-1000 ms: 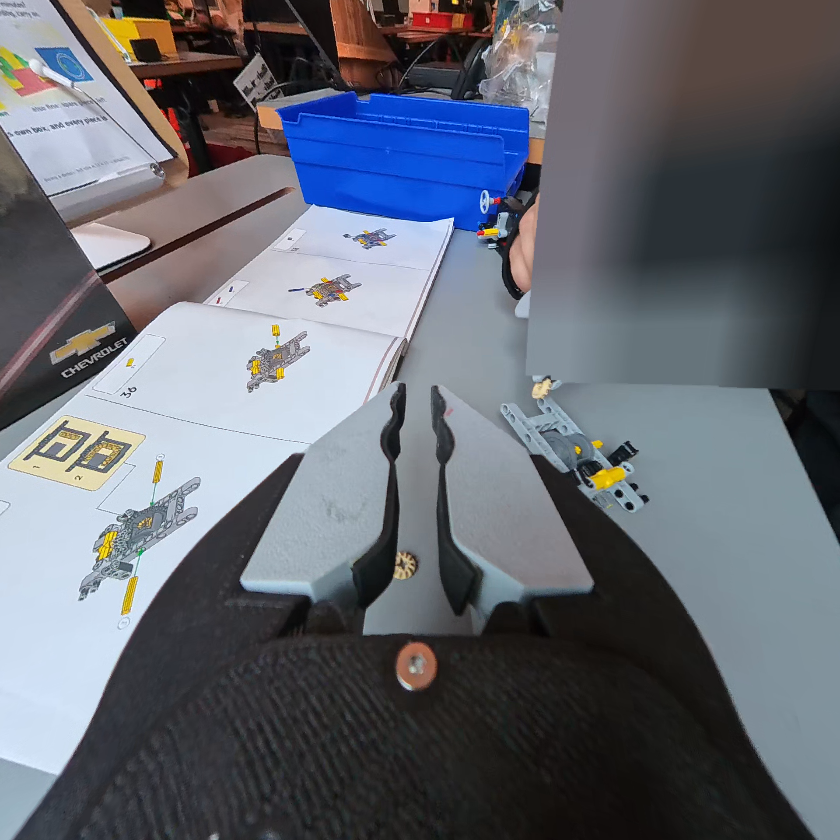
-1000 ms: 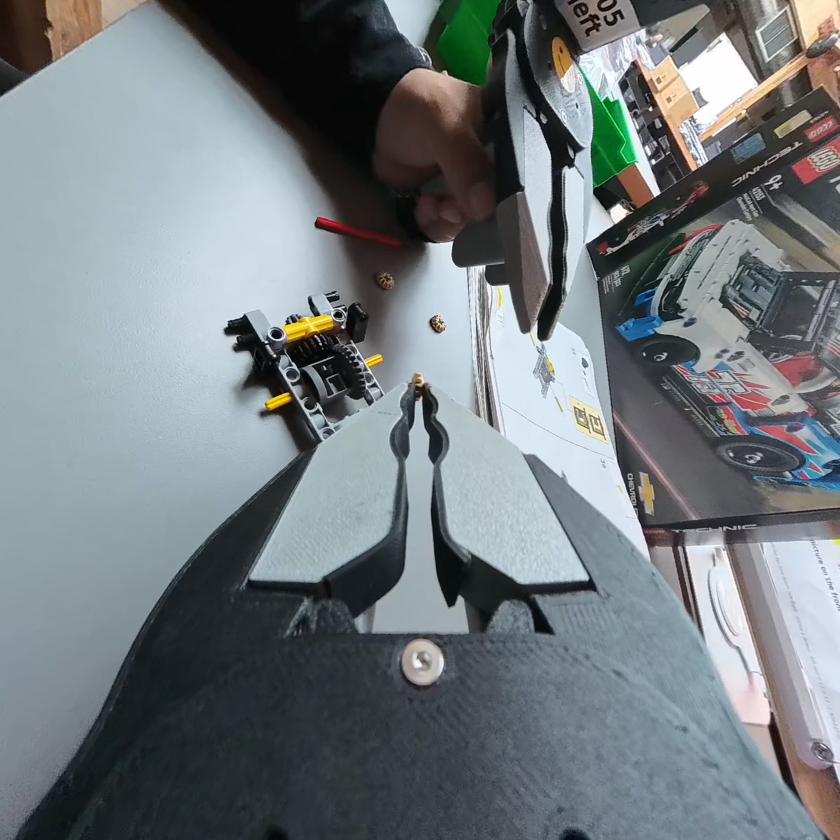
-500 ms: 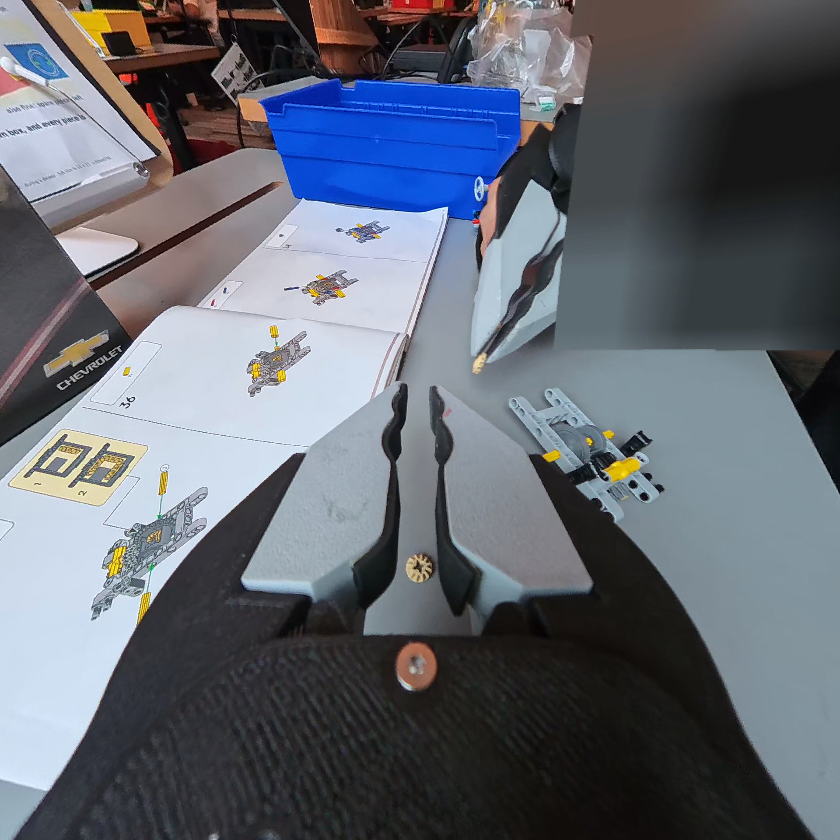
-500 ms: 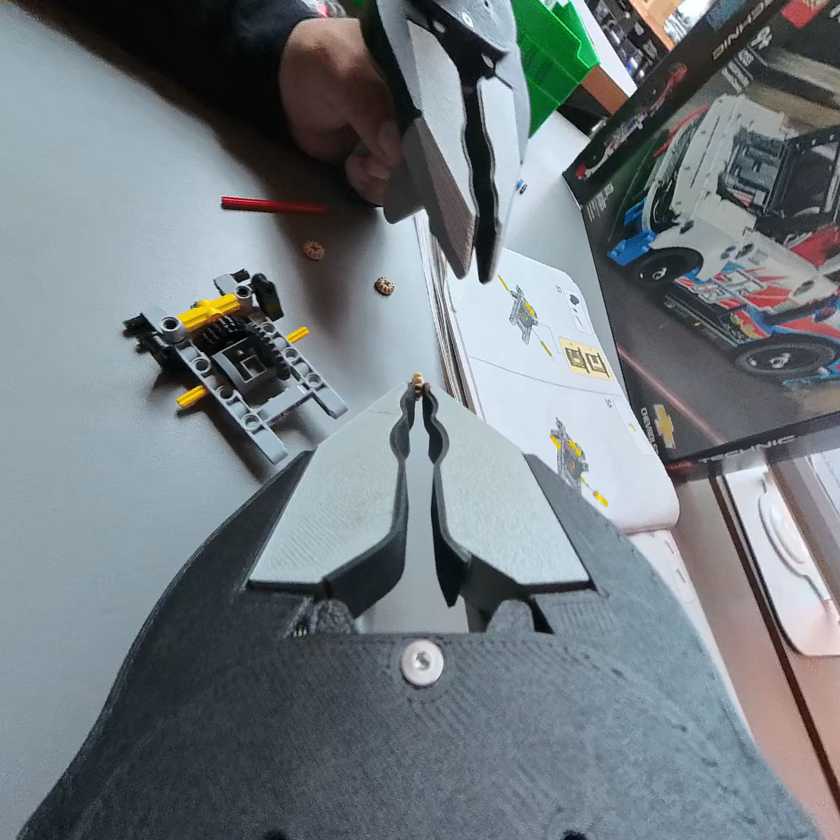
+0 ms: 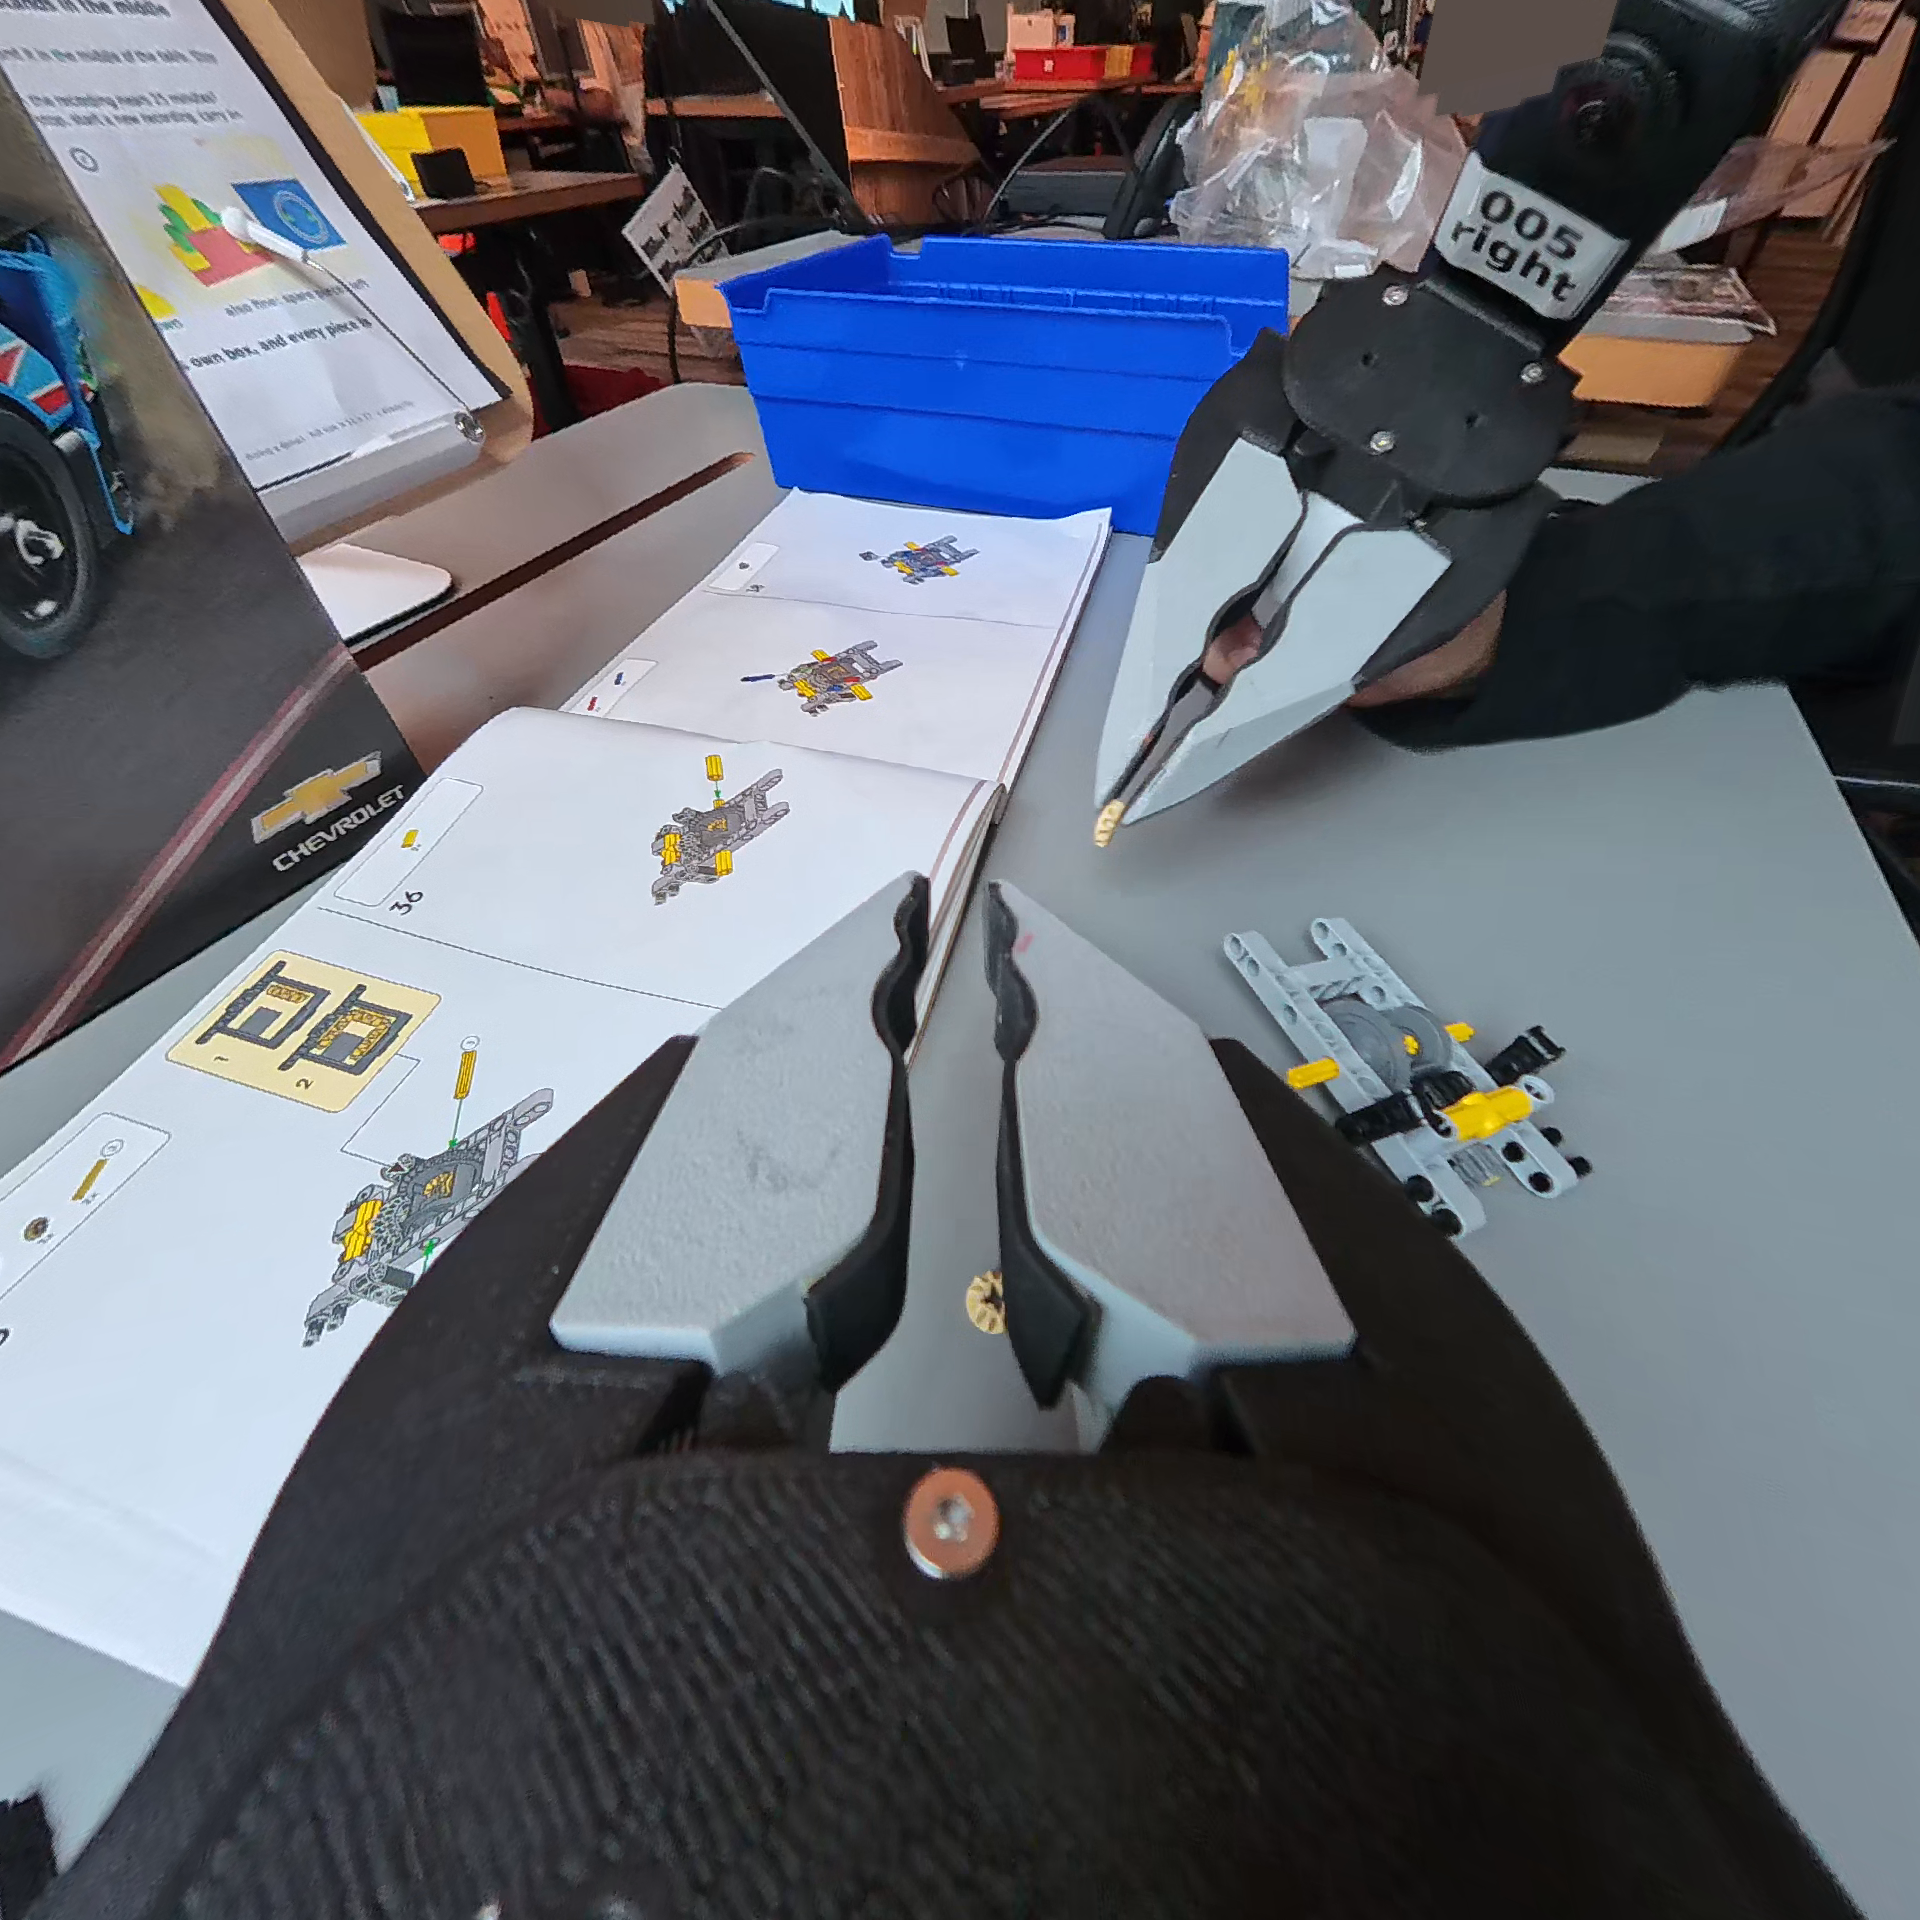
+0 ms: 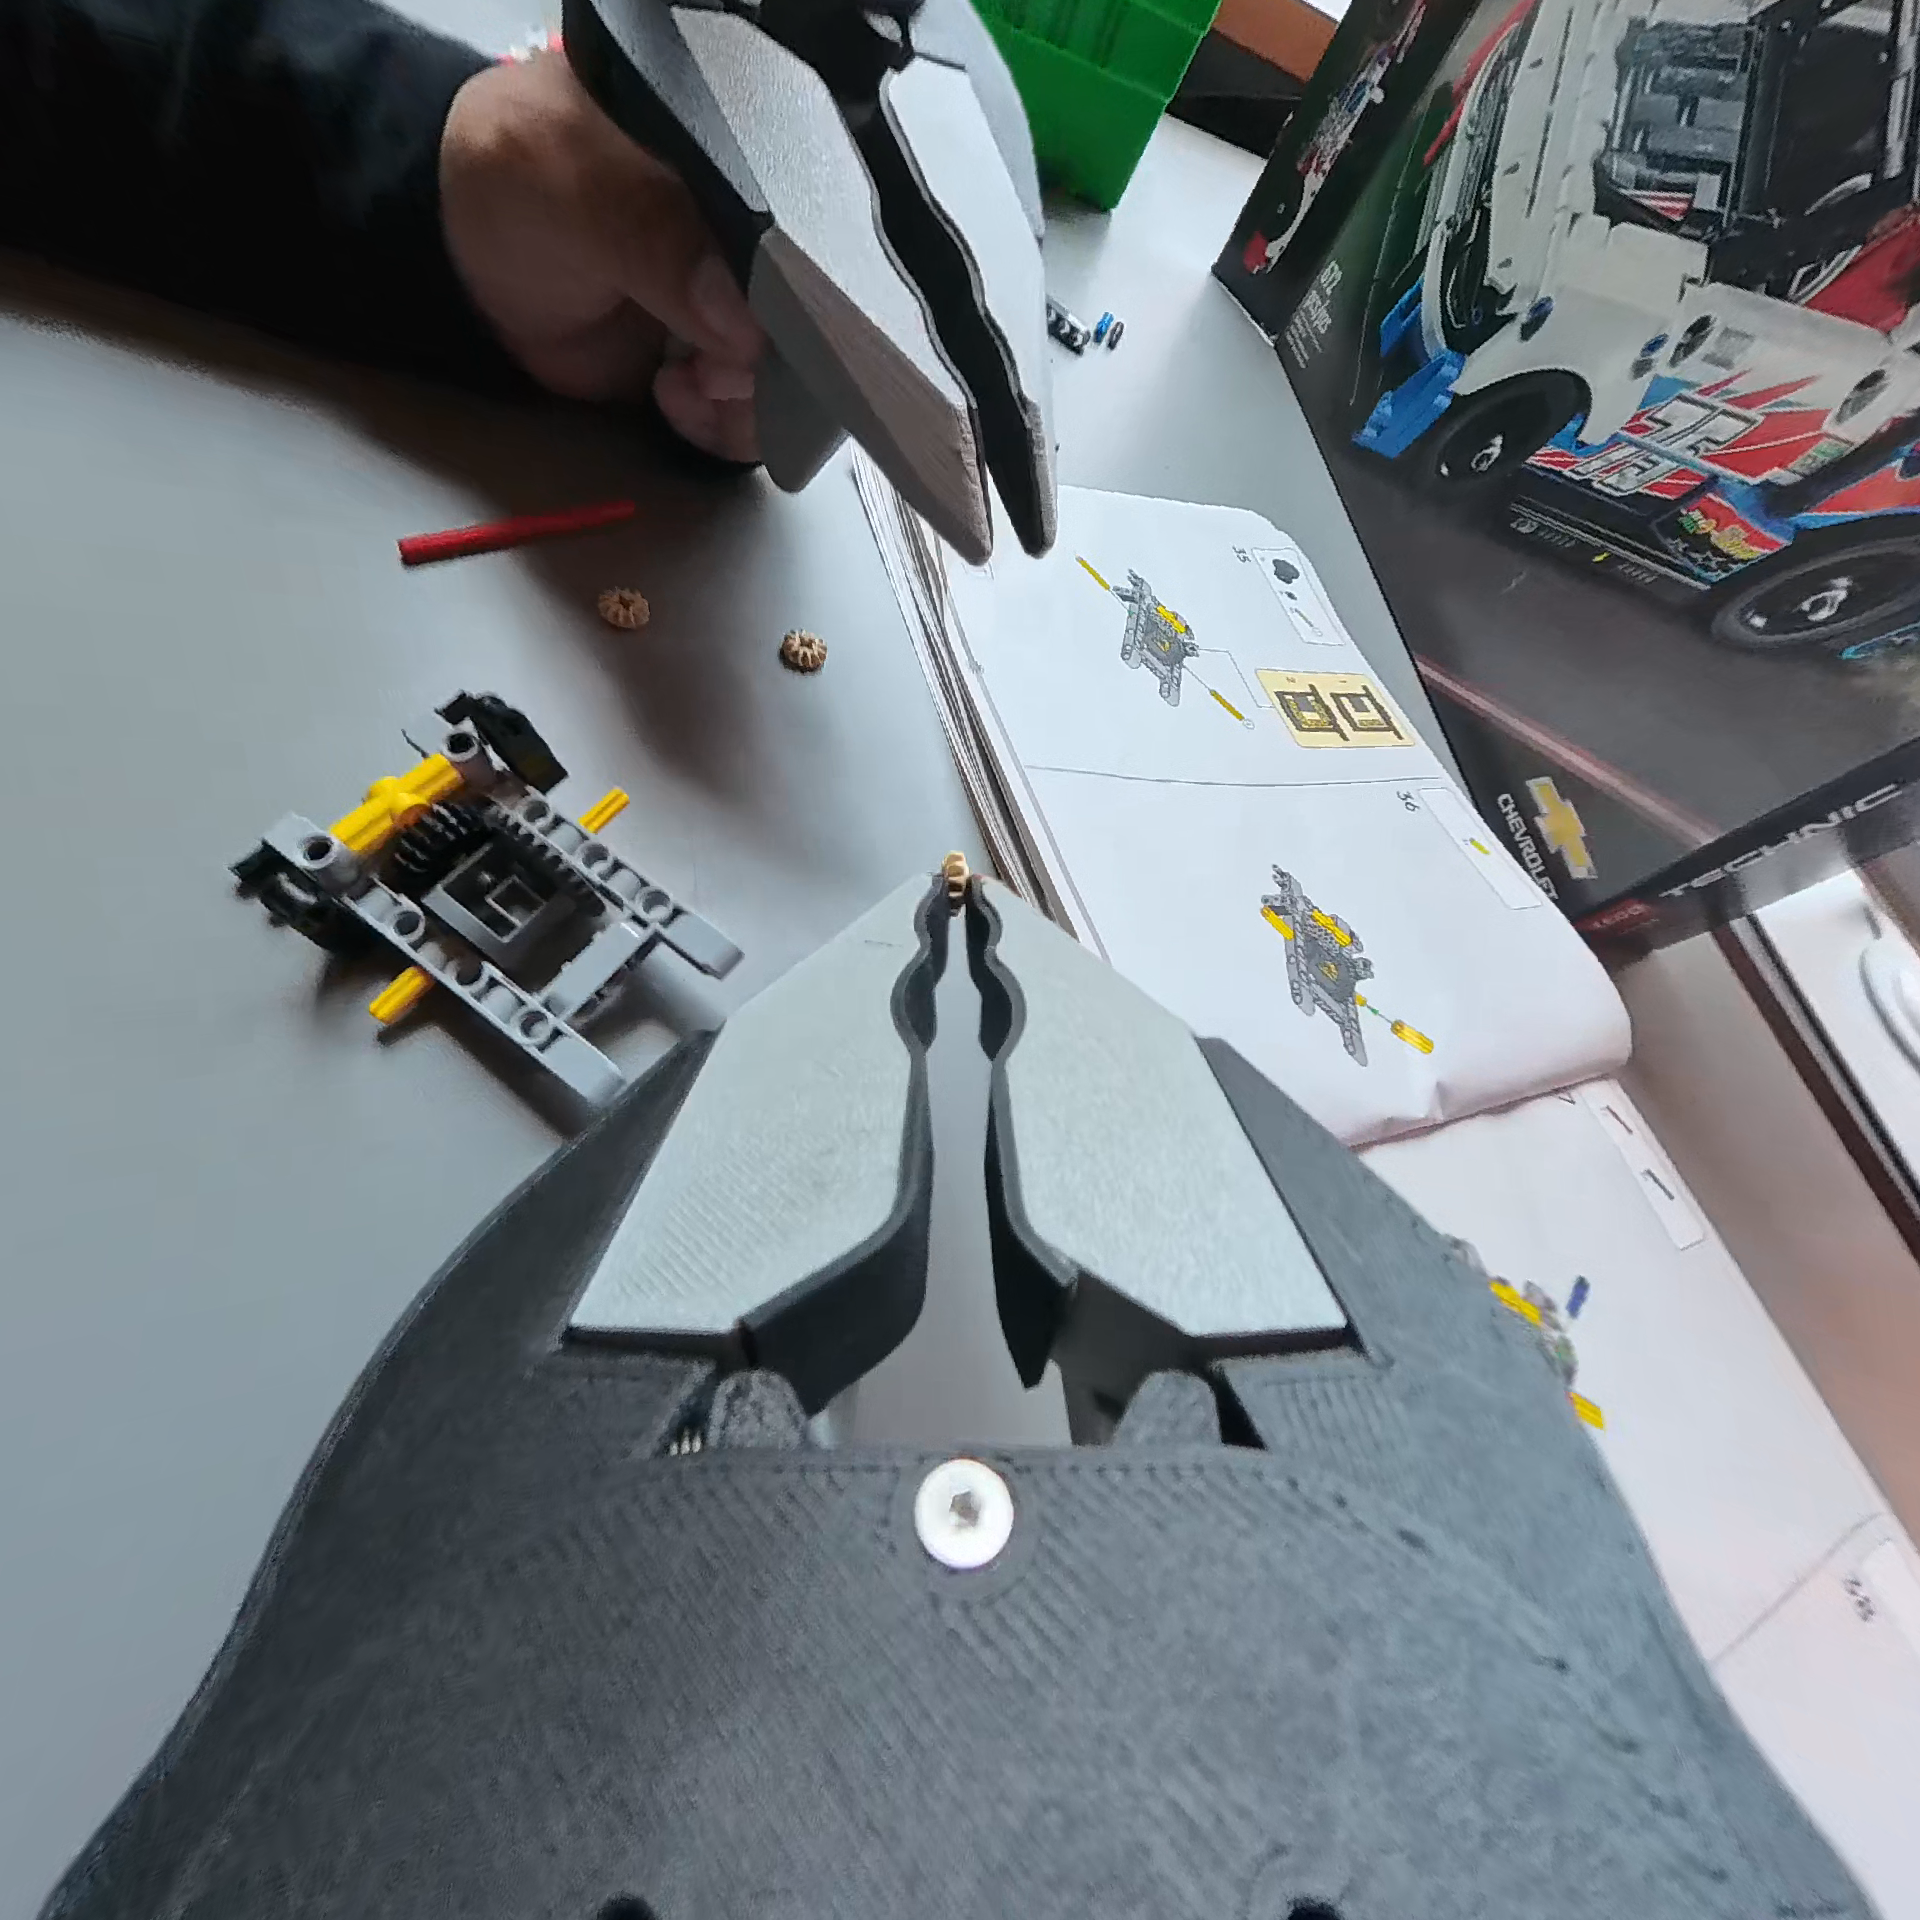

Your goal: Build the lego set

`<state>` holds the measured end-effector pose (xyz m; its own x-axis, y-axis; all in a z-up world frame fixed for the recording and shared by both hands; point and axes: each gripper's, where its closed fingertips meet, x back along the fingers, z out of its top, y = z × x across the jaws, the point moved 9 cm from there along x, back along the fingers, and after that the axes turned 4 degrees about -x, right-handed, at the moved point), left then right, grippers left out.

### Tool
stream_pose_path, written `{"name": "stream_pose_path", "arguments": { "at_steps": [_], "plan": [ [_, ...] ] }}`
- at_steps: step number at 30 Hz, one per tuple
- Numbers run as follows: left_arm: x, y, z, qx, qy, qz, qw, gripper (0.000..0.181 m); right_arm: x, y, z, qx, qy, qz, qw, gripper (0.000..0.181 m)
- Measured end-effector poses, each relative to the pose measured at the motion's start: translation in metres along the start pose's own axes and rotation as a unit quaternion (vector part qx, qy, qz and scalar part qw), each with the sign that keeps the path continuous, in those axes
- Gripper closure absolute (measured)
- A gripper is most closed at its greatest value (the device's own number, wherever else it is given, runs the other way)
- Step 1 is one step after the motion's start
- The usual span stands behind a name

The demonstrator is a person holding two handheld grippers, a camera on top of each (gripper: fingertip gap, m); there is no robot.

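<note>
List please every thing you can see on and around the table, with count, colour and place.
Tan gears: three; two loose on the grey table, one pinched in the right gripper.
Red axle: one, by the loose gears.
Lego assembly: one, grey, yellow, black; on the table.
Instruction booklet: one, white, open.
Set box: one, dark, standing beside the booklet.
Blue bin: one, behind the booklet.
Green bin: one, far edge.
Left gripper: open, empty.
Right gripper: shut on a gear.
</note>
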<state>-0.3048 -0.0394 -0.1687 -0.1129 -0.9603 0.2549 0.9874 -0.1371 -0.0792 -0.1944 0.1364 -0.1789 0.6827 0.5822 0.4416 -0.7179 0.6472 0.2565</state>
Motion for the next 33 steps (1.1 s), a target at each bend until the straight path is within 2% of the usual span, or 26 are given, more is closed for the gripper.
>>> {"name": "stream_pose_path", "arguments": {
  "at_steps": [7,14,28,33],
  "plan": [
    [0.004,0.000,0.000,0.002,0.003,0.007,1.000,0.174,0.000,0.007,-0.001,-0.056,0.009,0.015,0.998,0.181],
    [0.005,-0.001,-0.001,0.004,0.002,0.016,1.000,0.174,0.000,0.018,-0.006,-0.119,0.022,0.061,0.991,0.181],
    [0.003,-0.001,-0.001,0.004,-0.004,0.014,1.000,0.174,-0.001,0.021,-0.009,-0.158,0.036,0.107,0.981,0.181],
    [0.006,0.000,-0.001,-0.002,0.004,0.023,1.000,0.175,-0.007,0.022,-0.009,-0.163,0.016,0.109,0.981,0.181]
  ]
}}
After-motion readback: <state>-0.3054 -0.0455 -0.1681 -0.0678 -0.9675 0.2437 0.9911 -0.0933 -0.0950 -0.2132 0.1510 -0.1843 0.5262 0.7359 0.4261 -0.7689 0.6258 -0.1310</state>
